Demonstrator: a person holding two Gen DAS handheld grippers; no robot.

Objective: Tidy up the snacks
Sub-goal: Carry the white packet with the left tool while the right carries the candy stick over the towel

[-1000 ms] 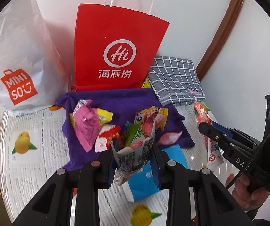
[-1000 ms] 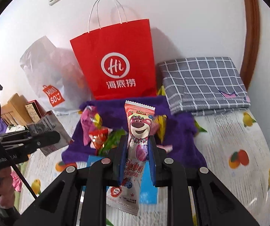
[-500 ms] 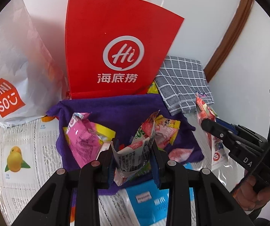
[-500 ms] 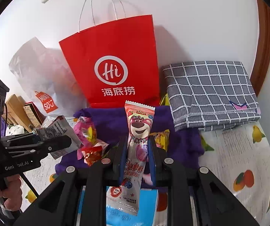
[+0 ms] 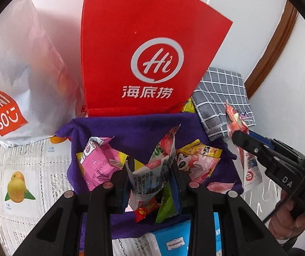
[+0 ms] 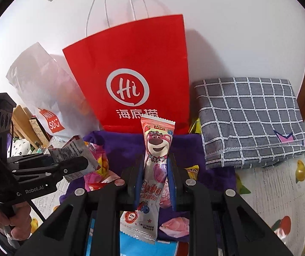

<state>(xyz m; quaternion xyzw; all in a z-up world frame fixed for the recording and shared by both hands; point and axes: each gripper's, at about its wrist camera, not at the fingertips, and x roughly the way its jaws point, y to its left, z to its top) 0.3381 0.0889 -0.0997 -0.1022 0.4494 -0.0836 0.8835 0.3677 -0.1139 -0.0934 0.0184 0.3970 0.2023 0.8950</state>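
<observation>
A tablecloth printed with fruit (image 5: 18,183) covers the surface, which runs back to a white wall (image 6: 227,21) with a brown wooden trim (image 5: 267,64) at the right. On the left stands a white MINISO bag (image 5: 13,74); what it holds cannot be seen. Just right of it, a red paper bag (image 5: 148,49) with white handles stands upright against the wall, its inside hidden. To its right lies a folded grey checked cloth (image 6: 250,117). In front of the red bag a purple towel (image 5: 131,128) is spread flat, with loose snacks on it: a pink packet (image 5: 99,164) on the left and a yellow-edged packet (image 5: 197,160) on the right. A blue package (image 5: 173,239) lies at the towel's near edge.

The left gripper (image 5: 150,177) is clamped on a crumpled silver wrapper snack (image 5: 150,170), raised above the towel. The right gripper (image 6: 155,181) is closed tight around a pink bear snack bar (image 6: 154,166), held upright over the towel, in front of the red bag.
</observation>
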